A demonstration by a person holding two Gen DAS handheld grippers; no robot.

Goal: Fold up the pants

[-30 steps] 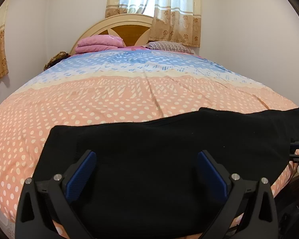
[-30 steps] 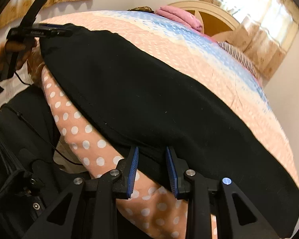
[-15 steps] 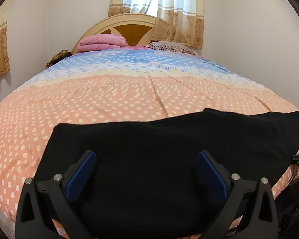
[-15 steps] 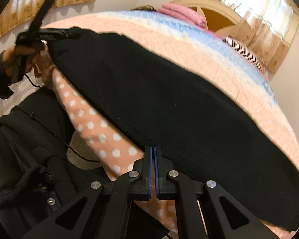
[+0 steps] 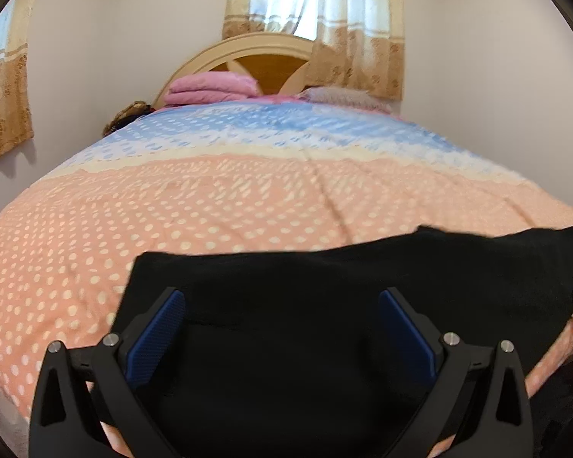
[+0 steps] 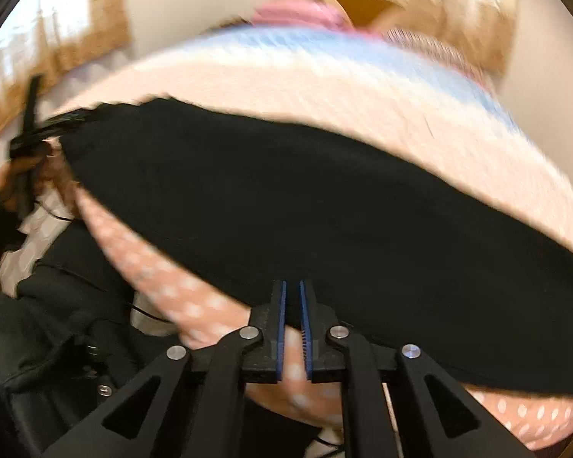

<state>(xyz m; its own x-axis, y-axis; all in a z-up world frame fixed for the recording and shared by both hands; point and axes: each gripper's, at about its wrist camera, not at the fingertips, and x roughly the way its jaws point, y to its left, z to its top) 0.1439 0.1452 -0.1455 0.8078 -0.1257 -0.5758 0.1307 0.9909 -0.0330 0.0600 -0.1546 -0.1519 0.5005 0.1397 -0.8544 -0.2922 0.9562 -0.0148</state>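
The black pants lie as a long flat band across the near edge of the bed; they also show in the right wrist view. My left gripper is open, its blue pads spread wide over the pants near their left end. My right gripper is shut on the near edge of the pants, the black cloth pinched between its blue pads. The left gripper also shows at the far left of the right wrist view, by the pants' other end.
The bed cover is peach with white dots, blue toward the headboard. Pink folded bedding and a striped pillow lie at the head. Walls and curtains surround the bed. The person's dark clothing fills the lower left.
My right gripper closed onto the pants' near edge and moved, so its view is blurred. The left gripper stayed open and rose a little over the pants.
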